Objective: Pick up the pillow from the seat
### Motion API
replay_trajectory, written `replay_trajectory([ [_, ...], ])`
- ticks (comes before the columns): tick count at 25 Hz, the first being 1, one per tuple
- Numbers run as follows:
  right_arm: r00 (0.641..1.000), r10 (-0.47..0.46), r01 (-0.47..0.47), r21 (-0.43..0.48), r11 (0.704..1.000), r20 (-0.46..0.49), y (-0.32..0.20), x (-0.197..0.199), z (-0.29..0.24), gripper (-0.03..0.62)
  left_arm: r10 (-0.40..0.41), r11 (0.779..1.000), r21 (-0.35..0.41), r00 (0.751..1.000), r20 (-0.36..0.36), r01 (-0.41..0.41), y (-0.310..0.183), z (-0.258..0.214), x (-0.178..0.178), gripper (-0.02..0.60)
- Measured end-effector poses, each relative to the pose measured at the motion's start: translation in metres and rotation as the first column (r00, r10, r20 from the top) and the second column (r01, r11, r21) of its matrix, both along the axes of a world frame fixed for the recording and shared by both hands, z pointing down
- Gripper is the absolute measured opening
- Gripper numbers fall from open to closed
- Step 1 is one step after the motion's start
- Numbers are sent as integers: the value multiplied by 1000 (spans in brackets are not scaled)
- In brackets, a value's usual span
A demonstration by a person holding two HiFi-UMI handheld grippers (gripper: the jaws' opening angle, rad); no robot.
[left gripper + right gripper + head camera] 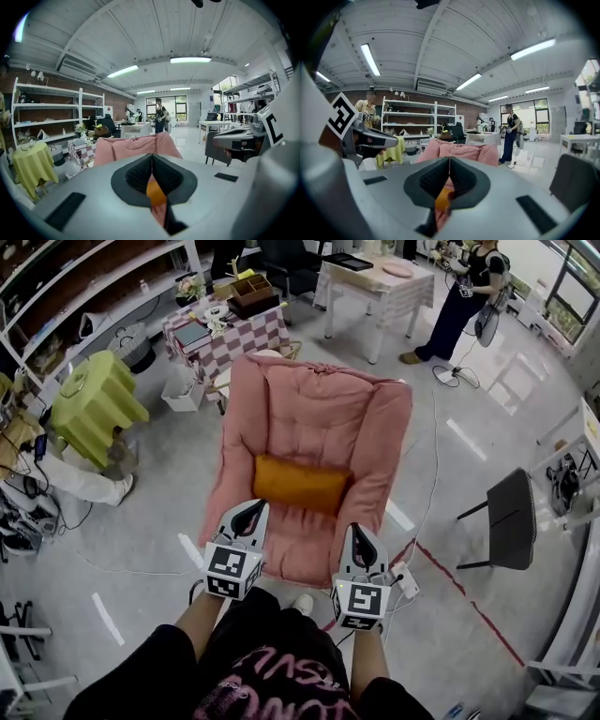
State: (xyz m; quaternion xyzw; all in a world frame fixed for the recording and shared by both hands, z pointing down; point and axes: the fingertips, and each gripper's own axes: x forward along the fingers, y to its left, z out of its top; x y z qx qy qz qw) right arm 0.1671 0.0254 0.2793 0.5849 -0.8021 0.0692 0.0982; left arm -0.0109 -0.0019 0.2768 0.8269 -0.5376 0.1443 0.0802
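An orange pillow [300, 484] lies across the seat of a pink padded armchair [319, 409] in the head view. My left gripper [254, 508] hovers just short of the pillow's near left edge, jaws shut and empty. My right gripper [358, 530] hangs over the seat's front right corner, also shut with nothing in it. In the left gripper view the closed jaws [151, 161] point at the chair [133, 146], and a strip of pillow [155, 190] shows below them. The right gripper view shows the same: shut jaws [449, 164], the pillow [442, 199], the chair back [461, 151].
A checkered-cloth table [234, 338] with a box stands behind the chair. A yellow-green covered table [94, 404] and shelves [84, 277] are at the left. A white table [375, 282] and a standing person [464, 301] are at the back right, a dark chair [511, 517] at the right.
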Motion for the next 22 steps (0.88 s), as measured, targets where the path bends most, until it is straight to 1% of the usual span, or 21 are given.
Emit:
replay_trajectory([
  [3,1000,13,-13,4,1000,18,-2,3,-3,20,1,1000,-4,1000,-11,-1,-3,-2,1,9],
  [11,998,66,-65,-20,998,10,-2,13,3,20,38,999,-17,999,-7,-38,-5,2,6,9],
  [17,996,85,-85,-14,996,38,-8,10,-6,20,35,999,-17,999,-4,-36,-11,-4,-7,9],
  [22,994,103,-102,-18,995,31,-17,3,-8,20,26,1000,-14,1000,-15,-26,-19,-6,-23,9],
])
